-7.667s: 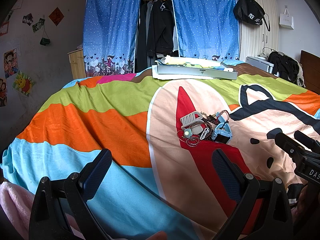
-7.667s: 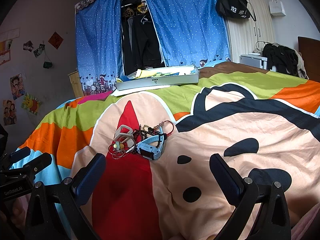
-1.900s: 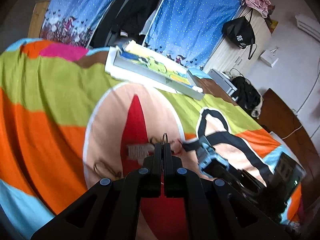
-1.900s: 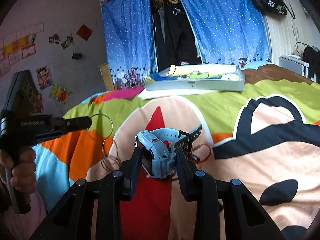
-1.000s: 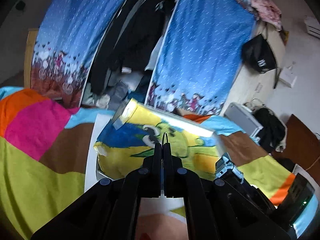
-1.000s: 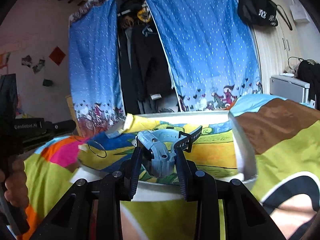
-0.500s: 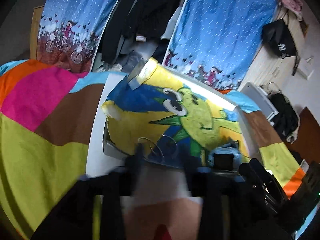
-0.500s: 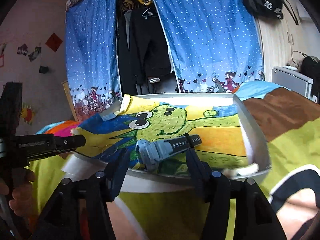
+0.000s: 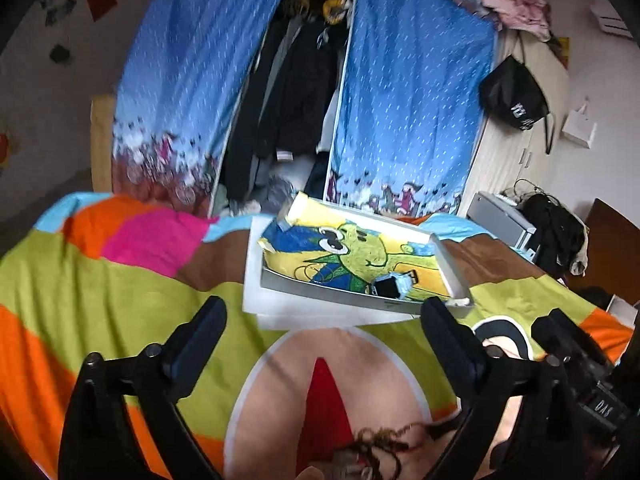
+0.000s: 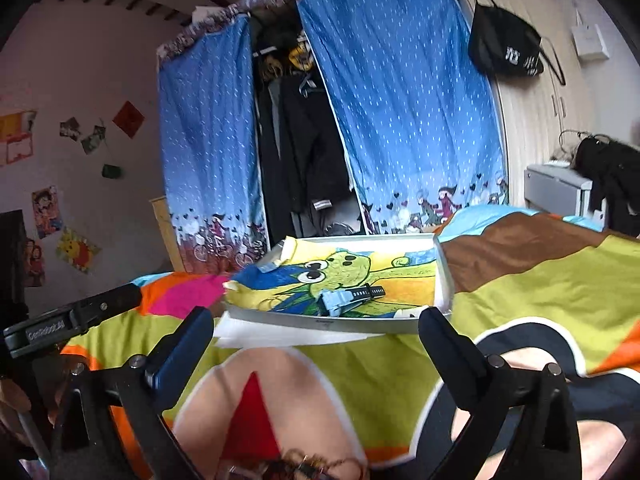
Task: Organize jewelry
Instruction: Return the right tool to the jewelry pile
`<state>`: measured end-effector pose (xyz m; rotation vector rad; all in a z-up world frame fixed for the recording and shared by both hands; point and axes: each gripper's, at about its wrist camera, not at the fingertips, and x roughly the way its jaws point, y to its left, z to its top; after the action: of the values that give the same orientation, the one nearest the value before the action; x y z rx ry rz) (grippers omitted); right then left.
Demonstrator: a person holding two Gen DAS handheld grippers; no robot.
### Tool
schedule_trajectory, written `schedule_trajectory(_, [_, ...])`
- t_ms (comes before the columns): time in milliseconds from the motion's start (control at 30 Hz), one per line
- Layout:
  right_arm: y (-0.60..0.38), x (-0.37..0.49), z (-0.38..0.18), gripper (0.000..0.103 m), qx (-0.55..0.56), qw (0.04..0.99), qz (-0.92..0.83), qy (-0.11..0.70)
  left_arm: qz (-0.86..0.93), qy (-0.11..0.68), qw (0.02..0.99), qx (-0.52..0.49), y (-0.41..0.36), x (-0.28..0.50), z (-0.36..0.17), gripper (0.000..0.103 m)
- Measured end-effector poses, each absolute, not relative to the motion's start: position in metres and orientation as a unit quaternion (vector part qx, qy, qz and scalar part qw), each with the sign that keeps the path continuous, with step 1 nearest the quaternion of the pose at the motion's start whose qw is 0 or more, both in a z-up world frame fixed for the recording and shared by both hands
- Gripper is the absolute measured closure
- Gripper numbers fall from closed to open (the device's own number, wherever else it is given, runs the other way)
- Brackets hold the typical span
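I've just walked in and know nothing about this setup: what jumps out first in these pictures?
A shallow white box lined with a bright cartoon drawing lies mid-bed, with a pale blue watch inside. Behind it hang blue curtains, parted over dark clothes. Up close, both tools, left and right, are open above the colourful bedspread.

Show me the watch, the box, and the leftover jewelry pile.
watch (image 10: 340, 300), right wrist view, its blue case.
box (image 10: 320, 322), right wrist view, front wall.
jewelry pile (image 9: 384, 446), left wrist view, dark beaded strand.
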<state>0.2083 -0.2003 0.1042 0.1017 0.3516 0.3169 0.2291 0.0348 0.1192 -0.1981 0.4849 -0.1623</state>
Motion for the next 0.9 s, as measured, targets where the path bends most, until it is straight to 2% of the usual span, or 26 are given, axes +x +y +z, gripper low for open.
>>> schedule_trajectory(167, [-0.195,0.154,0.111,0.000,0.038,0.968,0.174,0.176,-0.074,0.203,0.974,-0.069,0.036,0.157,0.131,0.005])
schedule_trajectory(367, [-0.185,0.092,0.097,0.000,0.022,0.966,0.184,0.179,-0.066,0.200,0.977,-0.038,0.038,0.090,0.116,0.004])
schedule_trajectory(667, [-0.183,0.044,0.063,0.000,0.015,0.965,0.180,0.188,-0.049,0.271,0.960,-0.047,0.058,0.052,0.069,0.004])
schedule_trajectory(900, [-0.187,0.041,0.023,0.000,0.016,0.955,0.170,0.243,-0.051,0.333,0.939,-0.073,0.066,0.047,0.030,0.005])
